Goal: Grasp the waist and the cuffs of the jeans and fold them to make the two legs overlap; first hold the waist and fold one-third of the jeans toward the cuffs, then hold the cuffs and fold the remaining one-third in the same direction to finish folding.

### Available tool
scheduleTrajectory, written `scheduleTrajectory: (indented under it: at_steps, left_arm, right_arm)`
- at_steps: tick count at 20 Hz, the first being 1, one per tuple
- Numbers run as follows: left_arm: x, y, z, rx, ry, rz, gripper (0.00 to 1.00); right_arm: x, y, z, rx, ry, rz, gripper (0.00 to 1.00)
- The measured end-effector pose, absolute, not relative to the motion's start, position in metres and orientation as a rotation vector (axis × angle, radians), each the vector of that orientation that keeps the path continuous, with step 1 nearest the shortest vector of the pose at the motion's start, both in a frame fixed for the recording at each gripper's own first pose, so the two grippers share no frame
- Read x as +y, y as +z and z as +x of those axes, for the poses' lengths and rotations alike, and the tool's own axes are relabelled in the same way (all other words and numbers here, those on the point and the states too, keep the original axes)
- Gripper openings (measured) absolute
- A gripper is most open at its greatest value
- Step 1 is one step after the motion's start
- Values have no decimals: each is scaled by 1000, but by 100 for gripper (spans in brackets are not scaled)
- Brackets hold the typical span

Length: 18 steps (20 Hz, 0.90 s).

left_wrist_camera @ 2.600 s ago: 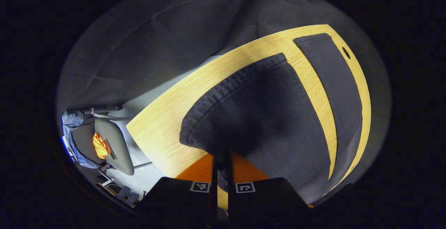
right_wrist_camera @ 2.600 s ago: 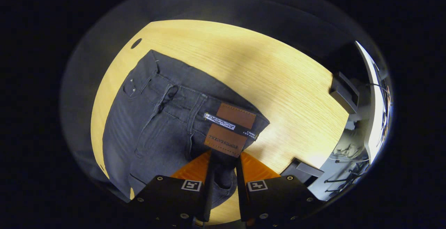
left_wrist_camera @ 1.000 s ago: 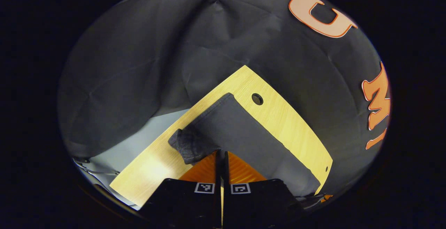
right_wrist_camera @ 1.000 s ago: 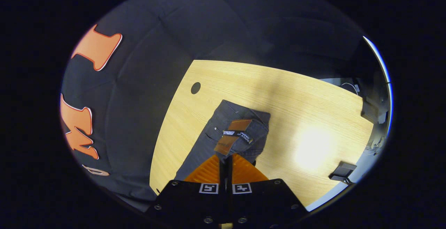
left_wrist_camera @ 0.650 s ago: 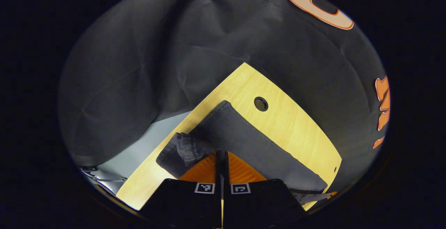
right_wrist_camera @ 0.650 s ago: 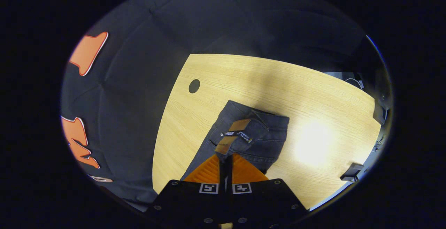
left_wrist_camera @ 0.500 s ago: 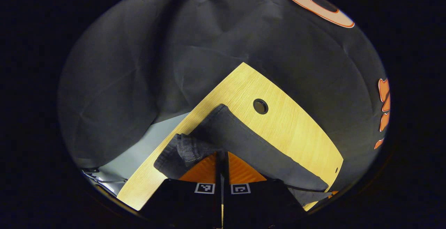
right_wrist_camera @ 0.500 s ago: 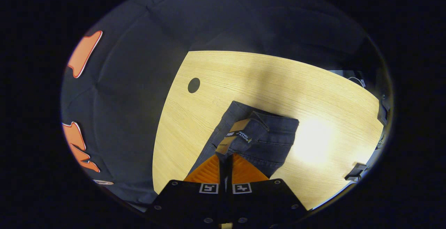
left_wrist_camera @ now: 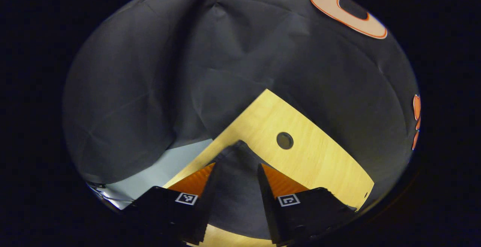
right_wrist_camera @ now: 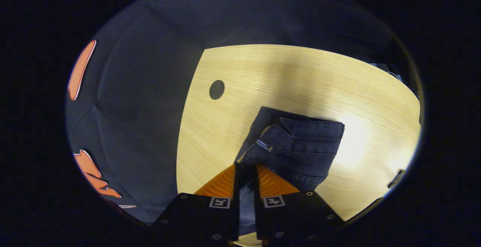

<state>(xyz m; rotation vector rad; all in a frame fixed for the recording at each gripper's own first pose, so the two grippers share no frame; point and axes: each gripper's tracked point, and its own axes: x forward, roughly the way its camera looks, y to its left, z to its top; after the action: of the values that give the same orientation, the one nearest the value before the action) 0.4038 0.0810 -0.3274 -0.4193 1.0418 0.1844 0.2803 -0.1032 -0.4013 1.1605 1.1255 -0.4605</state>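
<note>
While jeans [right_wrist_camera: 297, 149] lie on table [right_wrist_camera: 263, 74], waist label [right_wrist_camera: 264, 144] illegible.

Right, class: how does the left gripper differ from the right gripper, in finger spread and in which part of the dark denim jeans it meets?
Spread: the left gripper has its fingers wide apart; the right gripper leaves only a narrow gap.
Cloth: the left gripper sits over a plain, seamless stretch of the dark denim jeans; the right gripper is at the folded waist end, with its seams and small label.
Shared: denim lies between both pairs of fingers, over the light wooden table.
</note>
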Motion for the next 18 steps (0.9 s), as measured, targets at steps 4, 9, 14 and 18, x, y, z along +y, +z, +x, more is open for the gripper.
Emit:
scheduleTrajectory:
  at_steps: [4, 9, 14, 18]
  left_arm:
    - [78, -326, 394, 1055, 171, -440, 79]
    - [65, -322, 386, 1048, 73, -344, 97]
    - [49, -319, 377, 1050, -41, -196, 98]
    - [46, -315, 371, 1024, -108, -148, 98]
  right_arm:
    - [-116, -395, 288, 1061, -429, 1125, 46]
    - [-140, -426, 242, 1191, -500, 908, 91]
    - [-136, -440, 216, 1266, -514, 868, 97]
    - [-128, -454, 193, 1326, -520, 846, 98]
